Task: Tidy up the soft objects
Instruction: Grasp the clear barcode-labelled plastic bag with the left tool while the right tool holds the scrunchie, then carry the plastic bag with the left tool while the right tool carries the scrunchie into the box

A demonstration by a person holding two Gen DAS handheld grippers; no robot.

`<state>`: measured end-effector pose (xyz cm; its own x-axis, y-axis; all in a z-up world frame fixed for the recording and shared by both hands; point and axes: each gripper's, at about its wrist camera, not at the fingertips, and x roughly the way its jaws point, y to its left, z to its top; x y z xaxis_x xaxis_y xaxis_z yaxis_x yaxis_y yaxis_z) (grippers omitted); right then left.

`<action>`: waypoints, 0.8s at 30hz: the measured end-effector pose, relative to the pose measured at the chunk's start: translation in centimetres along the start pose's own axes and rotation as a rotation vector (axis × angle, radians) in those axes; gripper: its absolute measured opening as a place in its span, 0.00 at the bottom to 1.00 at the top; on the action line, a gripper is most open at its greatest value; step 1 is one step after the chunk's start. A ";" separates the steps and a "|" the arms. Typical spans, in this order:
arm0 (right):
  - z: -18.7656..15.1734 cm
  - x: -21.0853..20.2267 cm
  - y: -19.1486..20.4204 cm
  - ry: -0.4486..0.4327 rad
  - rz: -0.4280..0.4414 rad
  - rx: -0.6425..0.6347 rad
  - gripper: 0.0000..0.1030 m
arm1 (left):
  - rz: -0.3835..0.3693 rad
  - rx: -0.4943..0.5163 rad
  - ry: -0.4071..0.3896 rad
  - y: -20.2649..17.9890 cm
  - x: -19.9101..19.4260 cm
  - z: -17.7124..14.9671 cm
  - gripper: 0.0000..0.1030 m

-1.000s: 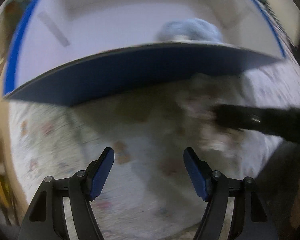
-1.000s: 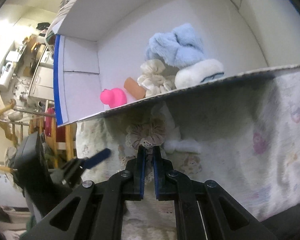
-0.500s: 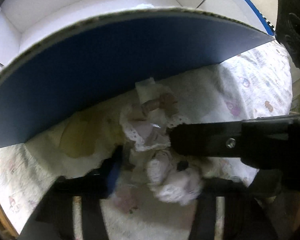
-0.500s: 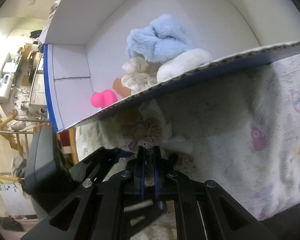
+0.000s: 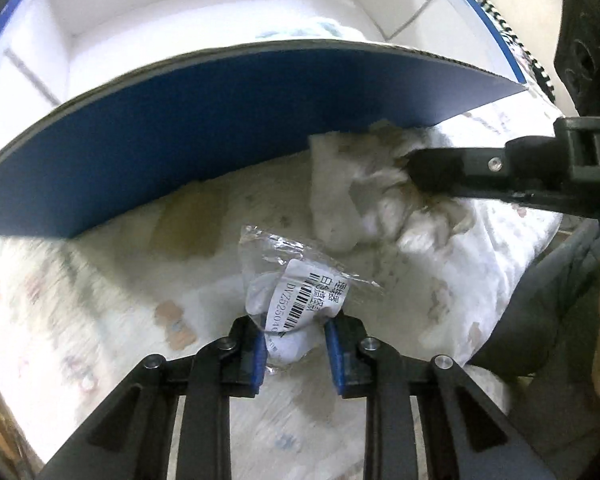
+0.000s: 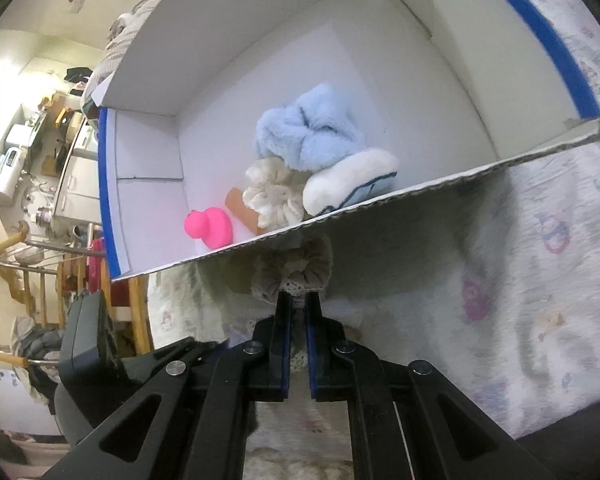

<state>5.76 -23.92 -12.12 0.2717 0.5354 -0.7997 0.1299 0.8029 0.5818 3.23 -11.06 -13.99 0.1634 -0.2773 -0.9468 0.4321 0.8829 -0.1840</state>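
Note:
My left gripper [image 5: 296, 334] is shut on a clear plastic packet [image 5: 300, 300] with a barcode label and a white soft item inside, held above the patterned cloth [image 5: 100, 300]. My right gripper [image 6: 298, 312] is shut on a beige lace scrunchie [image 6: 296, 268], just below the near wall of the blue-and-white cardboard box [image 6: 420, 196]. From the left wrist view the right gripper [image 5: 412, 168] comes in from the right, holding the frilly scrunchie [image 5: 364, 196]. Inside the box lie a pale blue plush item [image 6: 308, 136], a cream scrunchie [image 6: 274, 196], a white fuzzy item [image 6: 352, 188] and a pink rubber duck [image 6: 210, 228].
The box's blue outer wall [image 5: 220, 128] stands close ahead of the left gripper. An orange-brown object [image 6: 242, 210] lies in the box by the duck. Wooden furniture and clutter [image 6: 28, 220] stand beyond the cloth's left edge. A person's dark sleeve [image 5: 548, 308] is at the right.
My left gripper has closed on the plastic packet and pulled back with it. My right gripper has lifted the beige scrunchie toward the box's near wall.

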 end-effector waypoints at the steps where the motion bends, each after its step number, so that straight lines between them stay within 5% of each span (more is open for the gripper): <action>1: -0.1 -0.1 0.1 -0.005 0.003 -0.003 0.08 | 0.005 -0.007 -0.001 0.2 -0.2 -0.1 0.22; 15: -1.8 -0.5 2.9 -0.019 -0.001 -0.120 0.08 | 0.154 -0.233 -0.059 4.8 -5.0 -3.3 0.22; 24: -2.7 -3.8 4.7 -0.067 0.052 -0.177 0.08 | 0.178 -0.343 -0.155 6.6 -11.1 -5.8 0.22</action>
<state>2.75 -21.46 -6.80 0.3378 0.5633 -0.7541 -0.0538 0.8114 0.5820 -0.91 0.01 -6.24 0.3523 -0.1393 -0.9255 0.0683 0.9900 -0.1230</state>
